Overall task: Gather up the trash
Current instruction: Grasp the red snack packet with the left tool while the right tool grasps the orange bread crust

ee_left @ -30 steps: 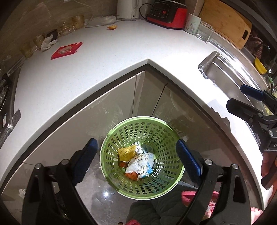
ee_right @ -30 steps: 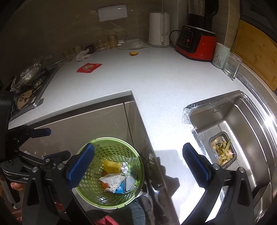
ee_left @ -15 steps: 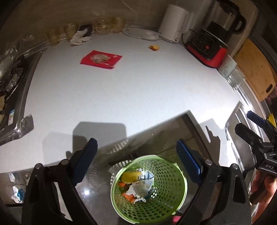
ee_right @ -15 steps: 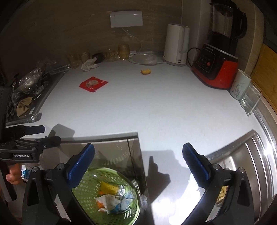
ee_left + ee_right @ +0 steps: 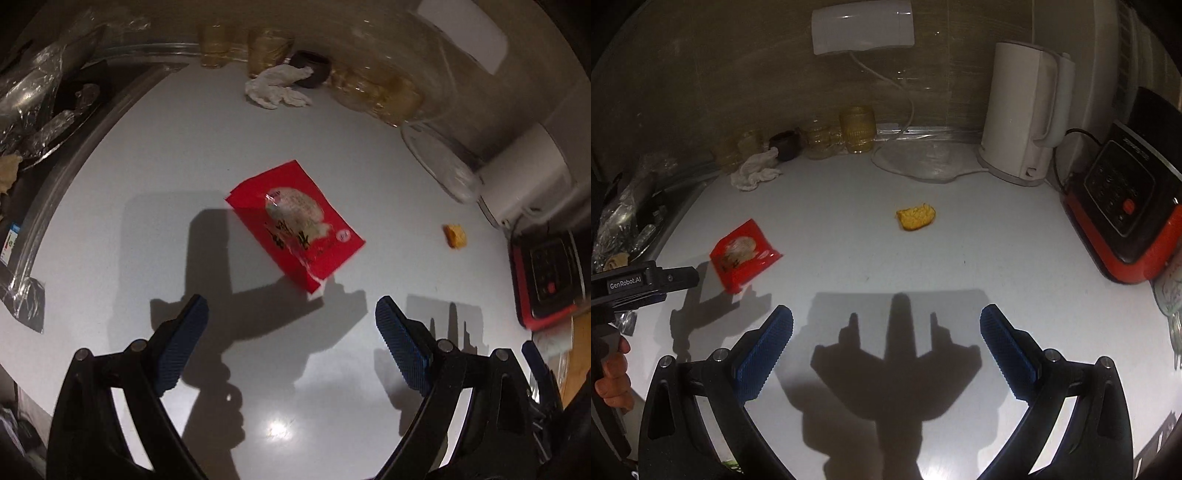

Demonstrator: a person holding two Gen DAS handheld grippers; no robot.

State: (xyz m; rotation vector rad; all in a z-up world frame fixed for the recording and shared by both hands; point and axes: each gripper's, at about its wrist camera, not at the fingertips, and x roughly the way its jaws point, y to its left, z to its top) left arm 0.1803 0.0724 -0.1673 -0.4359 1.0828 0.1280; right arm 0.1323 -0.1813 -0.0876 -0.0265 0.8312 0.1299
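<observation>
Glossy white counter (image 5: 369,369), shiny plastic red wrapper (image 5: 295,225), ribbed tongs (image 5: 291,317)

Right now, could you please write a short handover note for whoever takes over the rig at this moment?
Left gripper: open, empty, over the white counter, pointed at the red wrapper lying flat just ahead.
Right gripper: open, empty, facing the yellow food scrap further ahead.
A crumpled white tissue lies by the jars at the back wall.
Done: nothing on this counter is picked up yet; the bin is not in view.
Left: grasp the wrapper, scrap and probably the tissue, then carry them to the bin.
</observation>
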